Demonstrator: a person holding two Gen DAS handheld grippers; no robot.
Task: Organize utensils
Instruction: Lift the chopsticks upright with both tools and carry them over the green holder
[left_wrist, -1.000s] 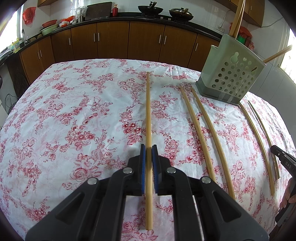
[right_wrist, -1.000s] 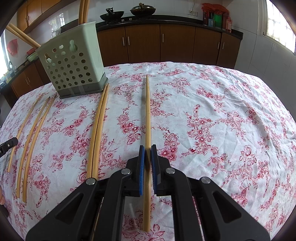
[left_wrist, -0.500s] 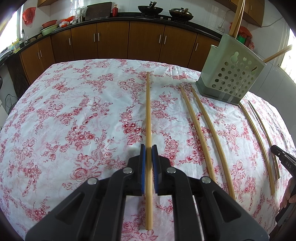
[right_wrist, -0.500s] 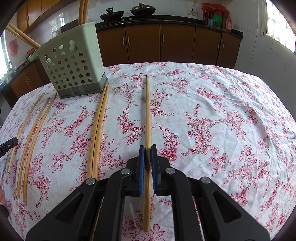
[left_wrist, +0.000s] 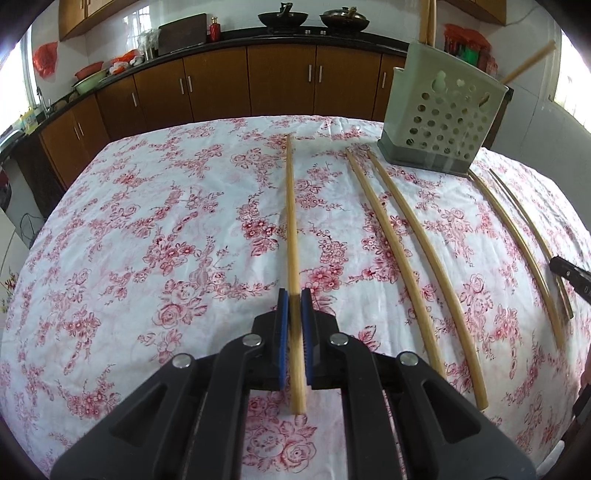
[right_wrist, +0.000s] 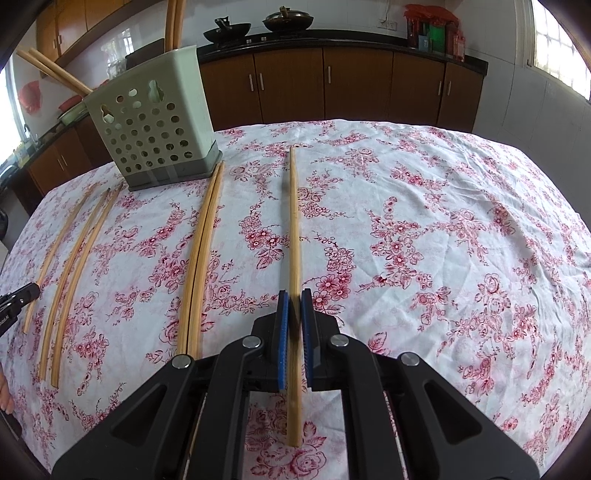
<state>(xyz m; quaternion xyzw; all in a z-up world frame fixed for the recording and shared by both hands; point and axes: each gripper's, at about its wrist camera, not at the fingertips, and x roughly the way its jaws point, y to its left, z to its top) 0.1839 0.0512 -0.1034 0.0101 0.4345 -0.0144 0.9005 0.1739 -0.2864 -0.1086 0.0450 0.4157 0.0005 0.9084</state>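
Note:
My left gripper (left_wrist: 294, 295) is shut on a long wooden chopstick (left_wrist: 291, 221) that points straight ahead. My right gripper (right_wrist: 294, 296) is shut on another wooden chopstick (right_wrist: 294, 221), raised slightly so its shadow falls on the cloth. A pale green perforated utensil holder (left_wrist: 443, 122) stands at the far right of the left wrist view and at the far left of the right wrist view (right_wrist: 151, 122), with several chopsticks standing in it. Several more chopsticks (left_wrist: 406, 258) lie on the floral tablecloth between the two grippers; a pair (right_wrist: 201, 254) lies left of my right gripper.
The table wears a white cloth with red flowers (left_wrist: 147, 240). Brown kitchen cabinets (left_wrist: 280, 81) and a dark counter with woks run behind it. The tip of the other gripper shows at the right edge (left_wrist: 569, 275) and left edge (right_wrist: 16, 301).
Both grippers have lifted and tilted a little with their chopsticks; the holder now appears closer and more head-on in both views.

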